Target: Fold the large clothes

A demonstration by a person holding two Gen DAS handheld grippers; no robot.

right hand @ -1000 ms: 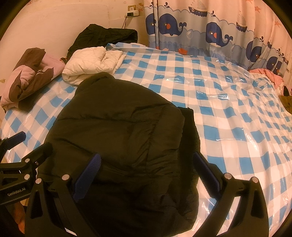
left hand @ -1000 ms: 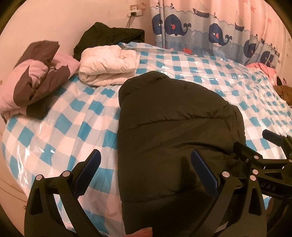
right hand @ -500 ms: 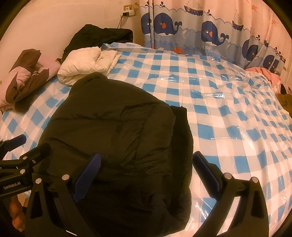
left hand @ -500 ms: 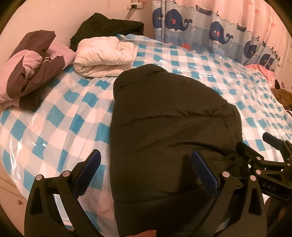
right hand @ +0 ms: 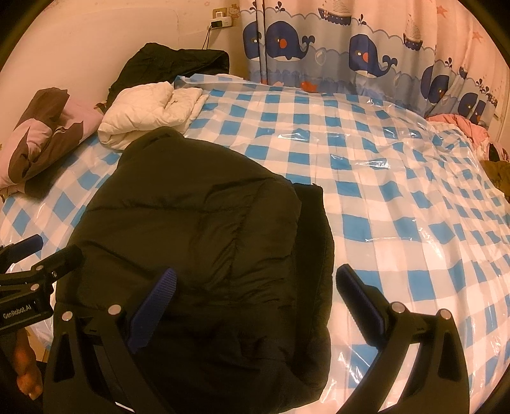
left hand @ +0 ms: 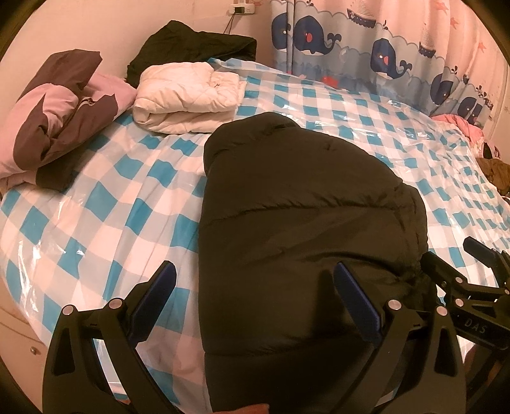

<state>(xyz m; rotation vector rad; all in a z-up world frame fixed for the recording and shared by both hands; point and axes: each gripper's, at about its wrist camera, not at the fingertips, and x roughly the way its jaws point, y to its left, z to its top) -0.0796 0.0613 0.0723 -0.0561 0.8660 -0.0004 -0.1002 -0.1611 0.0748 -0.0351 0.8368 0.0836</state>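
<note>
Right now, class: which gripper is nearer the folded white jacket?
Left. The left gripper sits on the black jacket's side toward the white jacket; the right gripper is across it.

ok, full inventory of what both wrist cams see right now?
Black puffer jacket: 1, folded, near bed edge.
White quilted jacket: 1, folded, far left.
Pink-and-brown garment: 1, left edge.
Black garment: 1, by wall.
Pink cloth: 1, far right.
Blue-and-white checked plastic-covered bed: 1.
Whale-print curtain: 1, behind bed.
Wall socket: 1.
Left tool: open, over jacket's left edge.
Right tool: open, over its right edge.
</note>
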